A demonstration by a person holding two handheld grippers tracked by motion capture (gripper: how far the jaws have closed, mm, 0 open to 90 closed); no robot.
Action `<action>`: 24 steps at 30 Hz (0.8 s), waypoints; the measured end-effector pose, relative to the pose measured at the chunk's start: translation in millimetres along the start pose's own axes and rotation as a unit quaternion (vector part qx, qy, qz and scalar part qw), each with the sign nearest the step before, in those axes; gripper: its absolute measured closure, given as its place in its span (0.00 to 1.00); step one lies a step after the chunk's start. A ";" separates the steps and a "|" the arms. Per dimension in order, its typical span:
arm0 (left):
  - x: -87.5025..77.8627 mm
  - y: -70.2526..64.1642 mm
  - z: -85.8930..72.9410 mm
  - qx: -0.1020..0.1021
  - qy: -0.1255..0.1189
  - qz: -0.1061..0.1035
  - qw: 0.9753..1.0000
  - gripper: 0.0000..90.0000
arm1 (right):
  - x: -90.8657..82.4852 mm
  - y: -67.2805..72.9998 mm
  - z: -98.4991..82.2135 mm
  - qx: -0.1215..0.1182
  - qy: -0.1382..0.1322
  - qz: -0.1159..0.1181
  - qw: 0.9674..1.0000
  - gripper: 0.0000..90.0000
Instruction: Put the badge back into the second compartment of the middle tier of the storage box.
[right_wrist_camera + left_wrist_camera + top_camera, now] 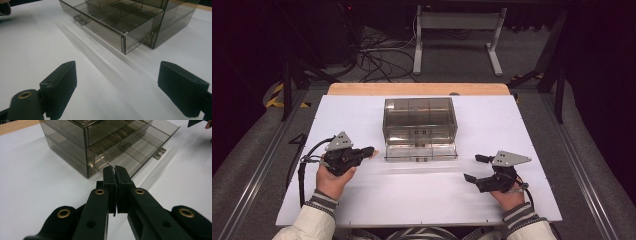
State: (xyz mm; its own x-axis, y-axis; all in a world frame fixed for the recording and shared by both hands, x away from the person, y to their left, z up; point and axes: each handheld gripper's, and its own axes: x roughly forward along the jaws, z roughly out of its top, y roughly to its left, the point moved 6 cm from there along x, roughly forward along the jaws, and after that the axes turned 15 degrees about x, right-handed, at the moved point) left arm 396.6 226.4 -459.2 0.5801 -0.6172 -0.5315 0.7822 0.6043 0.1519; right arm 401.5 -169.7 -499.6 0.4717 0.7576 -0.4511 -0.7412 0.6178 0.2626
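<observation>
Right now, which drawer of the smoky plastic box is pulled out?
The bottom drawer of the drawer box is pulled out toward the person, its dividers exposed and empty. The drawer above it sits flush in the box front.

Smoky grey see-through drawer box (420, 120), white table top (362, 200) with pale wood back edge (418, 89), black left gripper (371, 150) and right gripper (476, 168) (brass rivets (99, 192)), grey-striped cream cuffs (322, 202), yellow-black floor tape (274, 97)
</observation>
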 end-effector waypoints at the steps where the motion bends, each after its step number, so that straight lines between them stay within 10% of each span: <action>1: -0.9 0.6 1.0 0.000 -0.001 0.001 1.000 0.98 | 0.0 0.0 0.0 0.000 0.000 0.000 1.000 0.18; 24: -0.6 0.0 35.5 0.002 -0.045 -0.010 0.999 0.98 | 0.2 -0.7 -0.2 0.002 0.001 -0.003 1.000 0.18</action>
State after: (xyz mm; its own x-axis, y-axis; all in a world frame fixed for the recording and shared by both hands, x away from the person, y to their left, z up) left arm 404.3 208.8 -429.3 0.5824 -0.6722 -0.4572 0.7947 0.5893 0.1458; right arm 402.0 -170.1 -500.1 0.4750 0.7537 -0.4543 -0.7369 0.6228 0.2628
